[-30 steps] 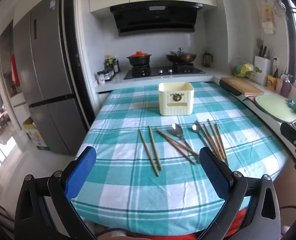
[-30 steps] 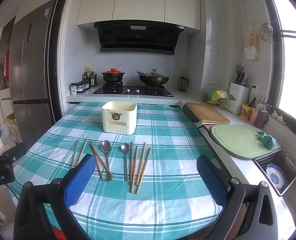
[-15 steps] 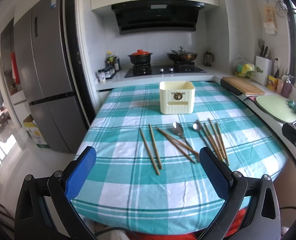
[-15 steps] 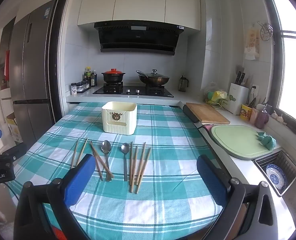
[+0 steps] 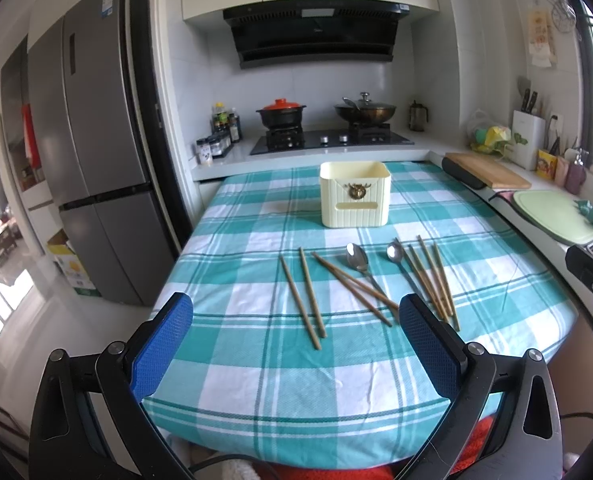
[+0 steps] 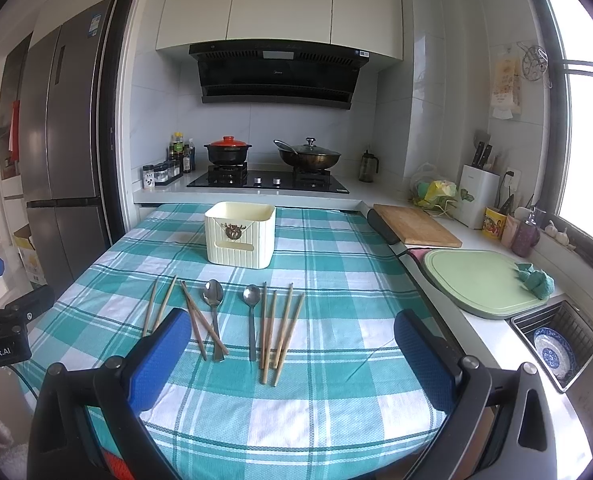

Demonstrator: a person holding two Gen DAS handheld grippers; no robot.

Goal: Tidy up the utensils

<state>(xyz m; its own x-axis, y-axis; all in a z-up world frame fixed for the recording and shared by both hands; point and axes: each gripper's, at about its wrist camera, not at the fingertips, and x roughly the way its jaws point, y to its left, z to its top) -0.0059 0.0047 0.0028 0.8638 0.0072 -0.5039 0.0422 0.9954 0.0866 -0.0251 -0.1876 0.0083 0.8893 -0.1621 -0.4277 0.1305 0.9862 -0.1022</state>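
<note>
Several wooden chopsticks [image 5: 302, 292] [image 6: 281, 334] and two metal spoons [image 5: 358, 261] [image 6: 213, 294] lie in a loose row on the teal checked tablecloth [image 5: 296, 368] [image 6: 336, 392]. A cream utensil box [image 5: 354, 193] [image 6: 240, 234] stands behind them, open at the top. My left gripper [image 5: 296, 344] is open and empty, held above the table's near edge, short of the utensils. My right gripper [image 6: 292, 356] is open and empty, also near the front edge, to the right of the left one.
A stove with a red-lidded pot [image 6: 227, 149] and a wok [image 6: 308, 155] stands behind the table. A wooden board [image 6: 416, 224], a green cutting board [image 6: 480, 280] and a sink rack with a blue plate [image 6: 554, 352] line the right counter. A fridge [image 5: 92, 160] stands left.
The left gripper has shifted slightly, so its view sits a little closer and higher over the table. The right gripper and all utensils have stayed in place.
</note>
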